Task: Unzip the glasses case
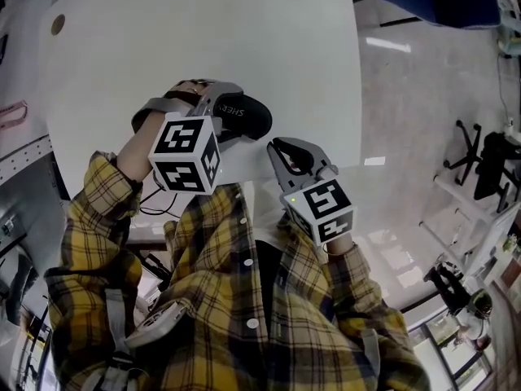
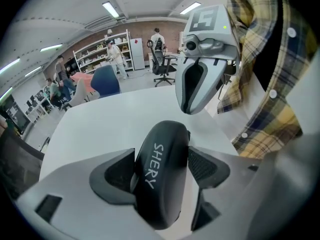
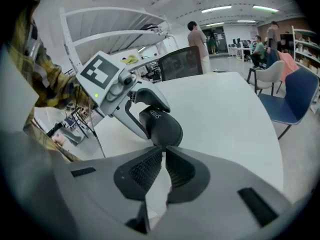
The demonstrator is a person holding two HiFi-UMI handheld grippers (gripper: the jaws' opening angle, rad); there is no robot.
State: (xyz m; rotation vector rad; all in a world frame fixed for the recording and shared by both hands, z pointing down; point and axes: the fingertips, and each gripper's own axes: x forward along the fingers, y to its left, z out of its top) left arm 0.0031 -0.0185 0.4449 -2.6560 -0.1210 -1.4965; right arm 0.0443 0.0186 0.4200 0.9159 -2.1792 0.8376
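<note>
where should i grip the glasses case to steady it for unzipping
Across its narrow middle, coming from above, as the left hand-held gripper has it. The glasses case lies flat on the table, long and rounded, so its ends stay free.

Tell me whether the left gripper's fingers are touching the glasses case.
Touching. The left gripper view shows both fingers pressed against the sides of the glasses case, with no gap.

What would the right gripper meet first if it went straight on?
Most likely the glasses case: its near end lies just beyond the closed fingers of the right gripper, though depth is unclear.
</note>
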